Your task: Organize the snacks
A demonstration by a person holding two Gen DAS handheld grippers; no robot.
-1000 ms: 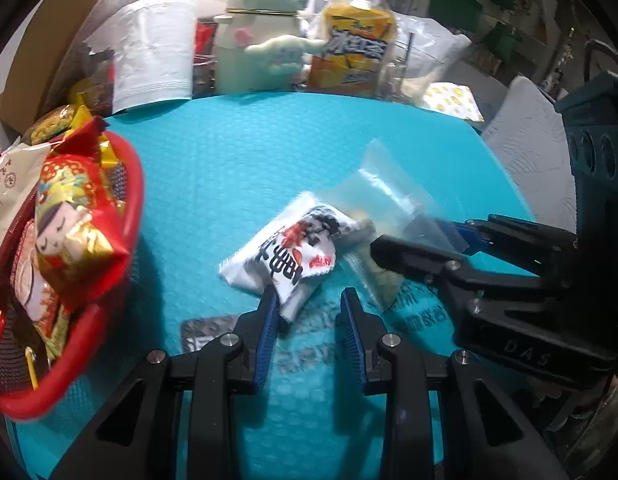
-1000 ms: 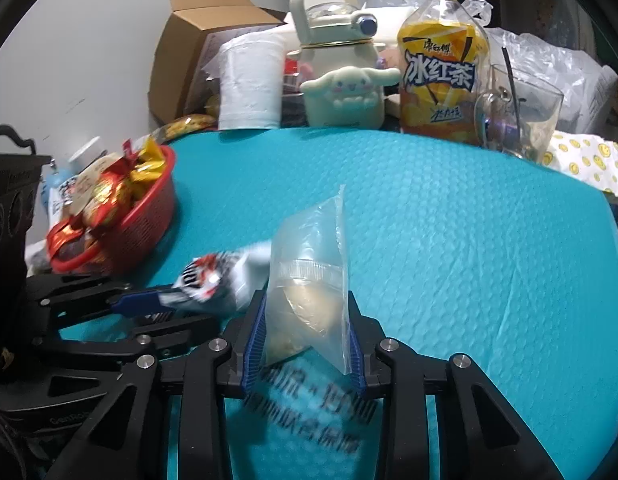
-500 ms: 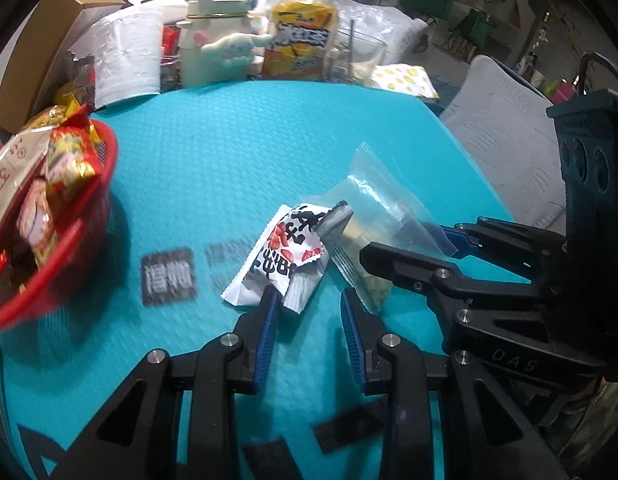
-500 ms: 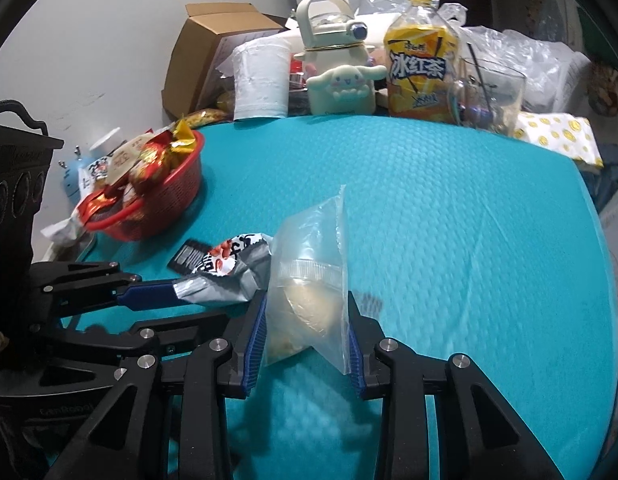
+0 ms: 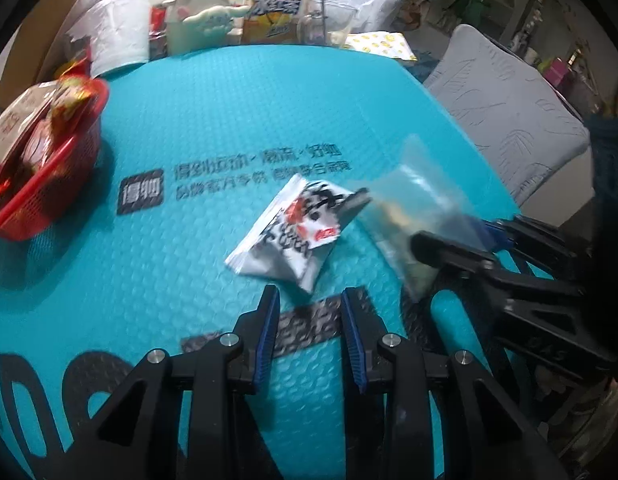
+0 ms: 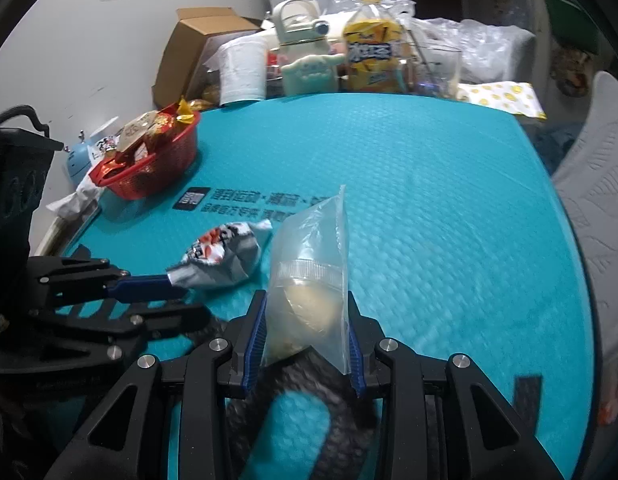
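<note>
Both grippers are loaded above the blue tabletop's near edge, the left gripper pinching a white snack packet, the right gripper clamping a clear bag; next, probably, packet into bag, well short of the red basket at the left edge.

from my left wrist camera the clear bag is smeared by motion, so i cannot make out what is inside it, and the right tool covers its lower end. the red basket is cut off by the left edge and its snacks are a blur. the print on the white snack packet is too soft to read. in the right wrist view the left tool hides the packet's pinched end, the dark lettering on the bench under my right tool is blurred, and the bottle's label is unreadable.
</note>
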